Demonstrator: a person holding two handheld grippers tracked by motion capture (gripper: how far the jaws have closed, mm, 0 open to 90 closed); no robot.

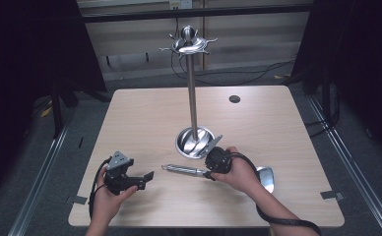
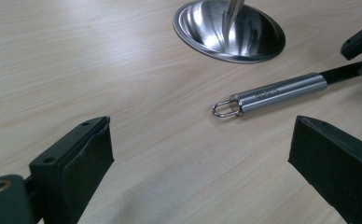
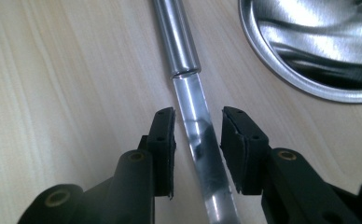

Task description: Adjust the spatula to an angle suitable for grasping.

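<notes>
A steel utensil lies flat on the wooden table, its round handle (image 1: 181,170) pointing left and its broad head (image 1: 267,178) half hidden behind the person's right hand. My right gripper (image 1: 209,174) is open, its jaws straddling the flat shank (image 3: 194,109) just below the handle (image 3: 174,37), with a small gap on each side. My left gripper (image 1: 147,179) is open near the front left, above bare wood. In the left gripper view the handle (image 2: 277,92) with its wire hanging loop lies ahead between the wide-open left gripper (image 2: 200,154) jaws.
A tall steel utensil stand (image 1: 193,98) rises from a dished round base (image 1: 194,141) at the table's middle, with curved hooks at its top (image 1: 189,44). The base (image 3: 309,46) lies close to the right gripper. A cable hole (image 1: 235,99) sits at the back right.
</notes>
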